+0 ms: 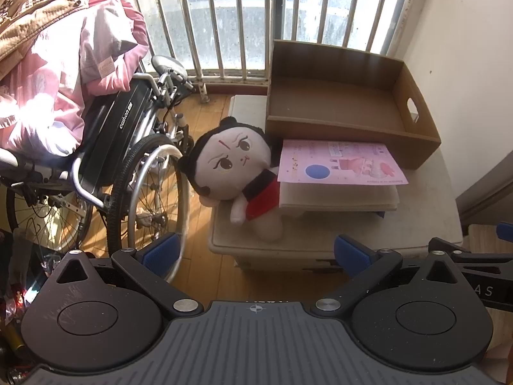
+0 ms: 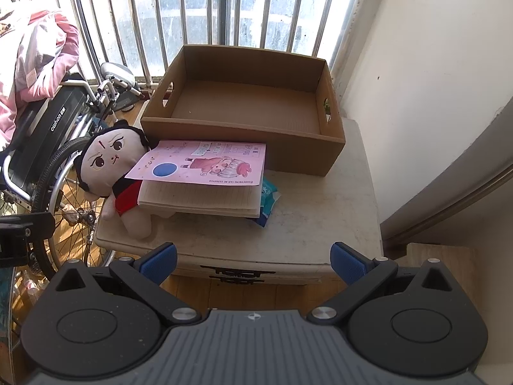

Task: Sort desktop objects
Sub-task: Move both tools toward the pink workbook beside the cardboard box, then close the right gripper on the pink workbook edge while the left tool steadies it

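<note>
A plush doll (image 1: 231, 173) (image 2: 112, 173) with a black-haired head and red top lies on the left of a white cabinet top (image 1: 416, 218) (image 2: 320, 218). A pink-covered notebook (image 1: 340, 166) (image 2: 205, 166) lies partly over the doll. A blue-and-white packet (image 2: 269, 199) pokes out from under the notebook. An empty open cardboard box (image 1: 340, 109) (image 2: 247, 102) stands behind them. My left gripper (image 1: 256, 253) and right gripper (image 2: 253, 263) are both open and empty, held before the cabinet's front edge.
A folded wheelchair (image 1: 121, 147) (image 2: 48, 147) with pink clothing (image 1: 64, 64) draped over it stands left of the cabinet. A barred window (image 1: 243, 16) is behind and a white wall (image 2: 416, 64) on the right. The floor (image 1: 198, 122) is wood.
</note>
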Demonstrator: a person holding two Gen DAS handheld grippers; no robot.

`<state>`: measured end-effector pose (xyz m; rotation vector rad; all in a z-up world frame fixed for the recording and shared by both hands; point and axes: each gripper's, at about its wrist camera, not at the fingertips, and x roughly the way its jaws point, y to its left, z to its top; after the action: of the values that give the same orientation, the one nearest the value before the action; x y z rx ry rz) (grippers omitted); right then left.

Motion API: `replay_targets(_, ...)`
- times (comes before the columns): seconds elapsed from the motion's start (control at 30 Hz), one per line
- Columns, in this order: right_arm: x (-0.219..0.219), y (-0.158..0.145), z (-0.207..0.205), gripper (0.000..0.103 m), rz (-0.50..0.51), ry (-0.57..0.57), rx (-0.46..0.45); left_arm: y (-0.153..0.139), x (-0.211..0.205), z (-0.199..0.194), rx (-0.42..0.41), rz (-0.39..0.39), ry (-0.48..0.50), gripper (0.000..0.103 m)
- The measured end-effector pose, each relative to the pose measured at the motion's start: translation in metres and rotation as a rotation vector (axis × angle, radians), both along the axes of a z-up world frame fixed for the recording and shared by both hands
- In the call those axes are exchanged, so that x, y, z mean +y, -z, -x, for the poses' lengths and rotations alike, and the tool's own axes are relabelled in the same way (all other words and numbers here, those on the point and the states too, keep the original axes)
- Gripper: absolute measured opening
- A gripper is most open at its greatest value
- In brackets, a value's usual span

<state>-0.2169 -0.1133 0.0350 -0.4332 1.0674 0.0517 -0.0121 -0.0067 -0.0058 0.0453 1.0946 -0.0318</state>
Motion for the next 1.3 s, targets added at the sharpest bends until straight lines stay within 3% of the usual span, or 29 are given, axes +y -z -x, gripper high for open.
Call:
replay_targets(0.37,0.001,-0.018,0.001,0.103,-0.008,0.023,-0.063,-0.005,0.003,0.006,-0.016,0.015,0.019,0.103)
replay_targets(0.67,-0.013,-0.038,-0.013,0.103,-0.020,0.024,-0.146,-0.005,-0.001,-0.007,-0.086,0.061,0.093,0.103)
replay_targets(0.83,-0.018,-0.037,-0.045,0.103,-0.033,-0.004,-0.174,0.002,0.001,-0.026,-0.090,0.150,0.081,0.103)
replay_targets(1.07,-0.027,-0.010,-0.113,0.103,-0.150,-0.003,-0.091,0.009,0.008,-0.063,-0.108,0.214,0.021,0.103)
replay_targets(1.3,-0.040,0.054,-0.171,0.102,-0.198,0.010,0.113,0.038,0.001,-0.110,-0.097,0.160,0.007,0.102)
